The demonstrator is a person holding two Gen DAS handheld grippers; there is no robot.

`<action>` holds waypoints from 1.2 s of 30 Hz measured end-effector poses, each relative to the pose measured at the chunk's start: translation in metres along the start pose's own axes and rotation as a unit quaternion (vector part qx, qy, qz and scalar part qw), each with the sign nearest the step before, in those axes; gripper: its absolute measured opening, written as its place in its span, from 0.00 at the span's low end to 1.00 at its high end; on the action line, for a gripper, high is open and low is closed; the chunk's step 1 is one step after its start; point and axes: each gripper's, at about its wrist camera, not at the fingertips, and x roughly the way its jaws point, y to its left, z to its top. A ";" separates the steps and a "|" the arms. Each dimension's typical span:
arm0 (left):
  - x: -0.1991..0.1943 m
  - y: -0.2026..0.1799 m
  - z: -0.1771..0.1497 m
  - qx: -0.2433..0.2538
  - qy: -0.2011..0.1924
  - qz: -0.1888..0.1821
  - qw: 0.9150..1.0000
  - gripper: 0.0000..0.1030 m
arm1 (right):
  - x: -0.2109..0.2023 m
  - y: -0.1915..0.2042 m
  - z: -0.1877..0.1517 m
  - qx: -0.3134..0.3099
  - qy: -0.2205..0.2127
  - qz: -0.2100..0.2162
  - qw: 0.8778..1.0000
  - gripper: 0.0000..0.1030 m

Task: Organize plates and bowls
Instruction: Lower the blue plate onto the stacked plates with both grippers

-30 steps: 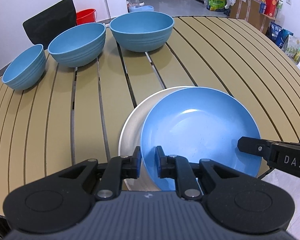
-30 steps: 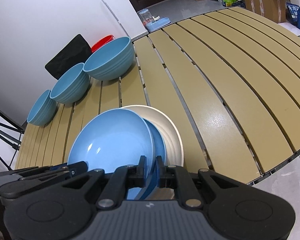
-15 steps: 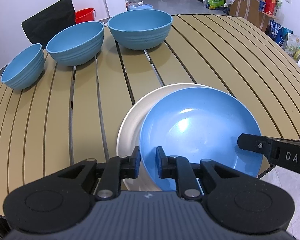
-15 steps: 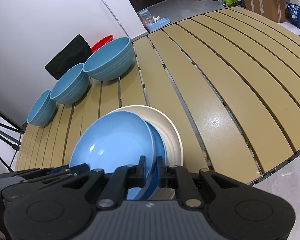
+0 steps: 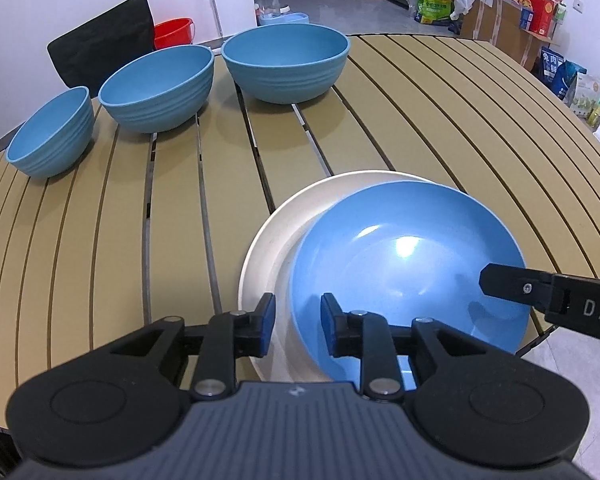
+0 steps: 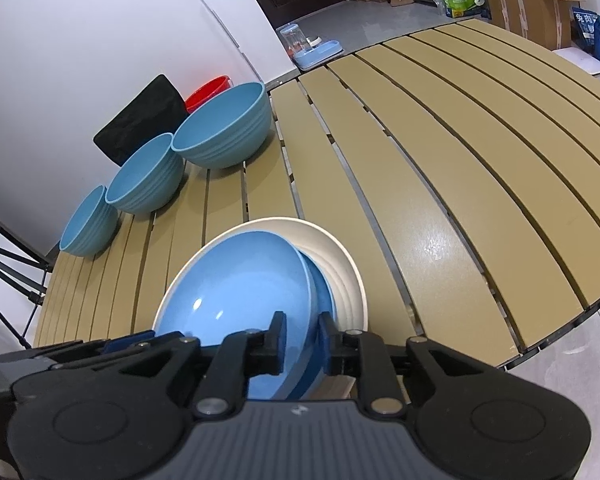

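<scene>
Left wrist: left gripper (image 5: 296, 320) jaws just opening, straddling blue plate (image 5: 408, 264) rim at 6 o'clock, unclamped; right gripper (image 6: 302, 340) likewise. Plate stiff, glossy, slippery: pinch rim.

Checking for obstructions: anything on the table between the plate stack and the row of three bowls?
Nothing. In the left wrist view only bare table slats lie between the cream plate and the largest bowl.

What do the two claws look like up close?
Both look alike. The left claw has a ribbed grey body, two rounded black lobes, black linkage bars with silver pins, and blue pads on its fingers. The right claw matches, and white letters "DAS" show on its side.
</scene>
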 end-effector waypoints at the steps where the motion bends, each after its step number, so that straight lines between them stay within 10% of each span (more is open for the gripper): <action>1: 0.000 0.000 0.000 -0.001 0.000 0.001 1.000 0.26 | -0.001 0.000 0.000 0.000 -0.001 -0.001 1.000 0.22; 15: 0.000 0.004 -0.001 -0.009 0.003 -0.001 1.000 0.27 | -0.005 -0.001 0.002 -0.002 -0.006 -0.012 1.000 0.29; 21: 0.006 0.003 -0.001 -0.009 0.015 -0.009 1.000 0.26 | 0.002 -0.006 0.001 0.004 0.004 -0.010 1.000 0.09; 36: 0.009 0.003 -0.004 -0.007 0.015 -0.012 1.000 0.13 | 0.004 -0.004 0.000 -0.009 -0.001 -0.013 1.000 0.07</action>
